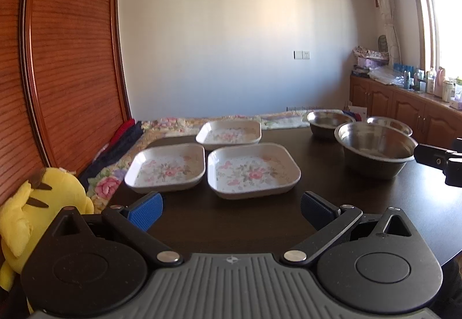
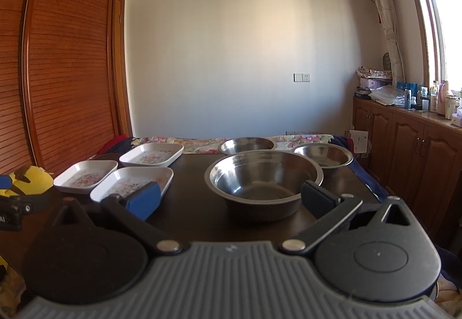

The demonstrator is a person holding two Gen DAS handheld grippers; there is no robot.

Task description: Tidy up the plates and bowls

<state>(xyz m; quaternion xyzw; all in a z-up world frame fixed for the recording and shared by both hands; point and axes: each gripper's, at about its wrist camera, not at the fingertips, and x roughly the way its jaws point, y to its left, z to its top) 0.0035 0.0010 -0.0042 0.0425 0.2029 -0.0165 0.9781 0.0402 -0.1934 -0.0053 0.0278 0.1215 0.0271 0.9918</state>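
Three square floral plates and three steel bowls are set out on a dark table (image 1: 231, 220). The plates are grouped on the left half: a near plate (image 1: 253, 170), a left plate (image 1: 166, 167) just beside it, and a far plate (image 1: 229, 132) behind the two, close to them. No plate is stacked on another.

The bowls are grouped on the right half. A big bowl (image 2: 264, 180) is placed nearest, with a far bowl (image 2: 247, 145) behind it and a right bowl (image 2: 323, 158) behind and to its right. Each bowl is seen upright and apart from the plates; whether the bowl rims touch cannot be told.

The left gripper (image 1: 232, 210) is held low over the near table edge, aimed at the near plate. Its jaws are spread wide and nothing is held between them. The right gripper (image 2: 230, 199) is held before the big bowl, whose near rim is framed between its fingers. Its jaws are likewise spread wide and nothing is pinched.

A yellow plush toy (image 1: 43, 212) is seen at the left of the table, beside a floral bedcover (image 1: 106, 183) that runs along the far side. A wooden wardrobe (image 2: 66, 59) is seen at the left and low cabinets (image 2: 410, 134) at the right under a window.
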